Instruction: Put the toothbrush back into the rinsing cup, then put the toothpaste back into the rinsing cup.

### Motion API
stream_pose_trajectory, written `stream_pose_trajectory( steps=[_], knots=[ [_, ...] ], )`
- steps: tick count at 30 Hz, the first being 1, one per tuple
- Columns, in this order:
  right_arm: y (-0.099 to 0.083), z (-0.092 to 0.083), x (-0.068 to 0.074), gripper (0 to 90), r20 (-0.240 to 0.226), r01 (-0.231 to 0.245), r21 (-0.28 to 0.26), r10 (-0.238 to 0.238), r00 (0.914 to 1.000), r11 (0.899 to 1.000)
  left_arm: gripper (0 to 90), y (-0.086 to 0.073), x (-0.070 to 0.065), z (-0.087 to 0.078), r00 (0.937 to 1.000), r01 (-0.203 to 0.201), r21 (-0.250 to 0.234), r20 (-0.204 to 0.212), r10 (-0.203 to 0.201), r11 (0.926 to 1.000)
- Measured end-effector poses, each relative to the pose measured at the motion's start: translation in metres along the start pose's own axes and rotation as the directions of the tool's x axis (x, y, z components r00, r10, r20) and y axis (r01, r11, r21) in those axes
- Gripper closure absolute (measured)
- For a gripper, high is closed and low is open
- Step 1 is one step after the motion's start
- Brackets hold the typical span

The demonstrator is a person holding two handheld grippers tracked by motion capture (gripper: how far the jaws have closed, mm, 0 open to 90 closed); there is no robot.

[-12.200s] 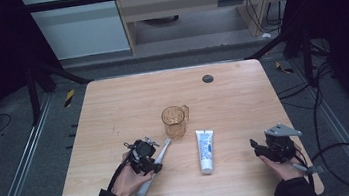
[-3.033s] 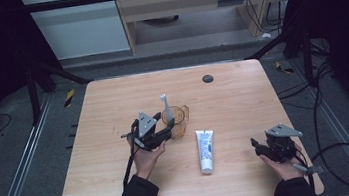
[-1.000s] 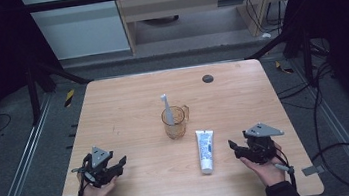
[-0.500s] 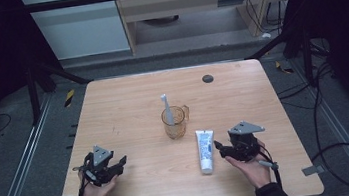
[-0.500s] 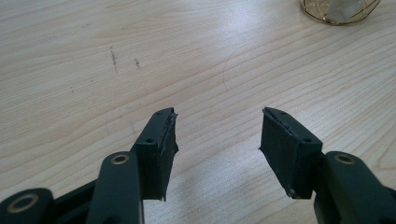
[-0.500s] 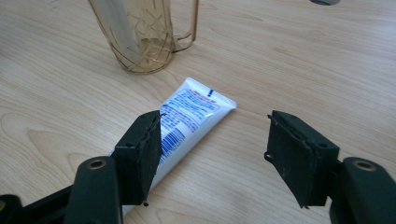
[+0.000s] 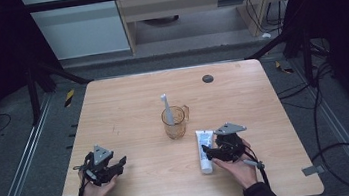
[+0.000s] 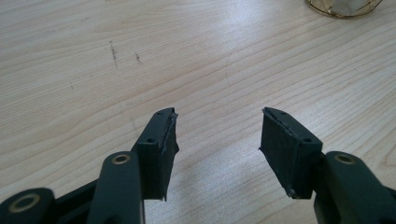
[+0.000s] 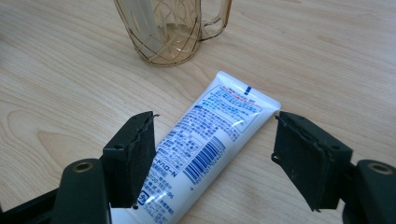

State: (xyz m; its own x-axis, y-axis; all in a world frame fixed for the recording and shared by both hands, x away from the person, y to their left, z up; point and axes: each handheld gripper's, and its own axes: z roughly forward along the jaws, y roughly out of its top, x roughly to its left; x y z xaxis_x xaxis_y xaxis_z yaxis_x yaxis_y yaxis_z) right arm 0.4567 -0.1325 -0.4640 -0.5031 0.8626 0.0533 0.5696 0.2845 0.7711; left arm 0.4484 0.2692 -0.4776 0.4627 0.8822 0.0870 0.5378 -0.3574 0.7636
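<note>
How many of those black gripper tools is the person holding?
2. The left gripper sits near the table's front left corner, open over bare wood. The right gripper is at the front right, its jaws open around the white tube.

Desk (image 7: 128, 103) is lit pretty evenly from overhead, everything around it drops into near black. High view is soft and a bit grainy. Closeups are sharper, with glare on the toothpaste tube (image 9: 219, 126) and faint shadows under the jaws.

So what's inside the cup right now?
A toothbrush stands in the cup, head up above the rim. Through the tinted wall its lower handle is blurry, so the cup's bottom cannot be made out.
</note>
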Motion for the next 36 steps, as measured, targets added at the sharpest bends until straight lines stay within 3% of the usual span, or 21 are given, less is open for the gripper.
stream_pose_trajectory(
  steps=[15, 30, 36],
  knots=[
    [-0.004, 0.025, 0.015, 30.0, -0.012, 0.000, 0.075, 0.001, 0.9999, 0.997, 45.1, 0.000, 0.001, 0.000, 1.0000, 0.000, 0.008, 0.000, 0.000, 1.0000],
    [-0.007, 0.030, 0.014, 30.2, -0.004, -0.022, 0.098, 0.022, 0.9997, 0.995, 45.3, 0.000, 0.001, 0.000, 1.0000, -0.004, 0.011, 0.001, 0.004, 0.9999],
    [-0.007, 0.027, 0.013, 35.6, -0.021, -0.009, 0.105, 0.011, 0.9997, 0.994, 45.4, 0.000, 0.000, 0.000, 1.0000, -0.008, 0.015, -0.001, 0.008, 0.9999]
  ],
)
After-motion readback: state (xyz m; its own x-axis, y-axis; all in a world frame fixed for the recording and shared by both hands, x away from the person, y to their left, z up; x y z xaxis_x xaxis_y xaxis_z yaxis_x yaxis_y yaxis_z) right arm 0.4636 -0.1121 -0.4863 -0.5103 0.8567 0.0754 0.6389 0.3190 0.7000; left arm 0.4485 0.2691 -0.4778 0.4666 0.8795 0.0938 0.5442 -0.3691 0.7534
